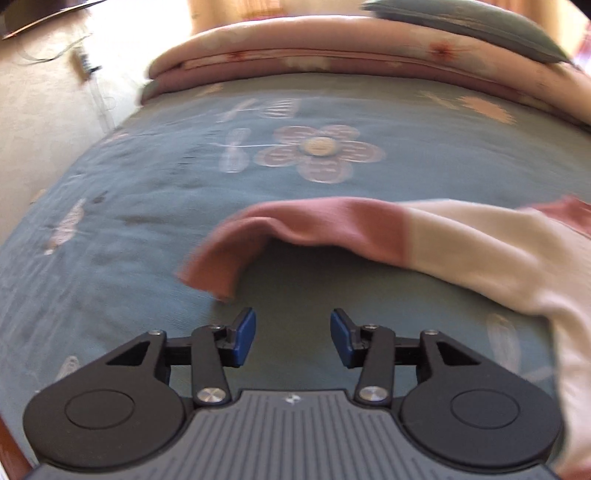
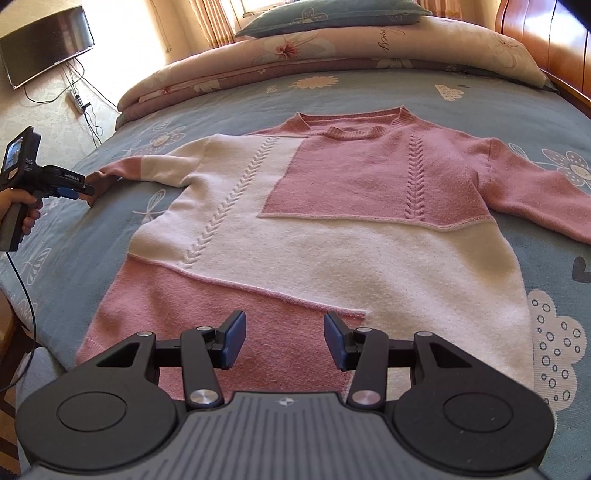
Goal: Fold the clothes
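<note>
A pink and white knit sweater (image 2: 314,236) lies flat, front up, on the blue flowered bedsheet (image 2: 461,107), with both sleeves spread out. In the left wrist view its pink-cuffed sleeve (image 1: 295,229) curls just ahead of my left gripper (image 1: 293,332), which is open with only sheet between its blue pads. The right wrist view shows that left gripper (image 2: 75,192), held by a hand (image 2: 22,206), at the end of the sleeve (image 2: 122,168). My right gripper (image 2: 284,339) hovers open over the pink lower part of the sweater, near its hem, with nothing between its fingers.
A folded pink floral quilt (image 2: 332,55) and a blue pillow (image 2: 332,14) lie at the bed's far end. A wooden headboard (image 2: 546,40) stands at the right. A dark screen (image 2: 44,44) and a power strip (image 2: 75,101) are on the left wall.
</note>
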{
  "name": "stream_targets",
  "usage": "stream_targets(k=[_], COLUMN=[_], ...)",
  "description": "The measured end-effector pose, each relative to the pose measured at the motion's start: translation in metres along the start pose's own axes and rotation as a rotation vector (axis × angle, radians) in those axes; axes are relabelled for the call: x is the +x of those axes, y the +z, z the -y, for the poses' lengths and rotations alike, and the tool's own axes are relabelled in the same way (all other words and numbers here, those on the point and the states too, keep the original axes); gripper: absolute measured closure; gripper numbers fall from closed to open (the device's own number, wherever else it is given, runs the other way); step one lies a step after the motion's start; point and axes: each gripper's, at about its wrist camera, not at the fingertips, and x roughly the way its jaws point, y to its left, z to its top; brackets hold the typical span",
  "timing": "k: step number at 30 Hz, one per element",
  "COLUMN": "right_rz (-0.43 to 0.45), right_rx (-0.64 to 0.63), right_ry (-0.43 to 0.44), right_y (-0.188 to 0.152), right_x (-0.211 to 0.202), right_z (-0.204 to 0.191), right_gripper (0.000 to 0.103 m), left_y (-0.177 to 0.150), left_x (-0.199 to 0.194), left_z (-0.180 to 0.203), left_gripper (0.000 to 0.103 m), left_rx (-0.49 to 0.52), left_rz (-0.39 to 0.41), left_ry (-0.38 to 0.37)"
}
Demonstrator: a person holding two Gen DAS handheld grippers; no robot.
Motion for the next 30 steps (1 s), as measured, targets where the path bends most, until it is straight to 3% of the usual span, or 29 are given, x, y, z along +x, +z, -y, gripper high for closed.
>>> stream_targets(k=[7, 9, 12, 17, 19, 24, 27, 30], right_rz=[-0.004, -0.003, 0.012, 0.017, 0.017, 0.014, 0.011, 0.011], right_rx=[-0.013, -0.019, -0.015, 0.006, 0.013, 0.040, 0.045, 0.012], right_ry=[-0.001, -0.010, -0.021, -0.032, -0.033, -0.041, -0.049, -0.052], right_y=[-0.005, -0.006, -0.008, -0.011, -0.013, -0.015, -0.015, -0.011], right_x=[-0.006, -0.010, -0.017, -0.020, -0.020, -0.016, -0.013, -0.009], right_z=[-0.010, -0.011, -0.008, 0.000, 0.003, 0.013, 0.016, 0.011], right_gripper=[0.046, 0.042, 0.038, 0.038, 0.038, 0.038, 0.038, 0.038], left_y=[-0.030, -0.040, -0.058, -0.077, -0.076, -0.068, -0.065, -0.068], left_x=[-0.052, -0.058, -0.062, -0.035, -0.015, 0.003, -0.011, -0.034], left_z=[0.107, 0.138, 0.177, 0.194, 0.180, 0.138, 0.139, 0.149], left_gripper=[0.036, 0.035, 0.030, 0.030, 0.030, 0.030, 0.031, 0.030], left_rx=[0.186, 0.223, 0.265, 0.200, 0.134, -0.062, -0.045, 0.005], left_rz=[-0.046, -0.073, -0.106, -0.172, -0.173, -0.185, -0.148, -0.105], left_ry=[-0.466, -0.568, -0.655, -0.669, -0.632, -0.645, -0.598, -0.615])
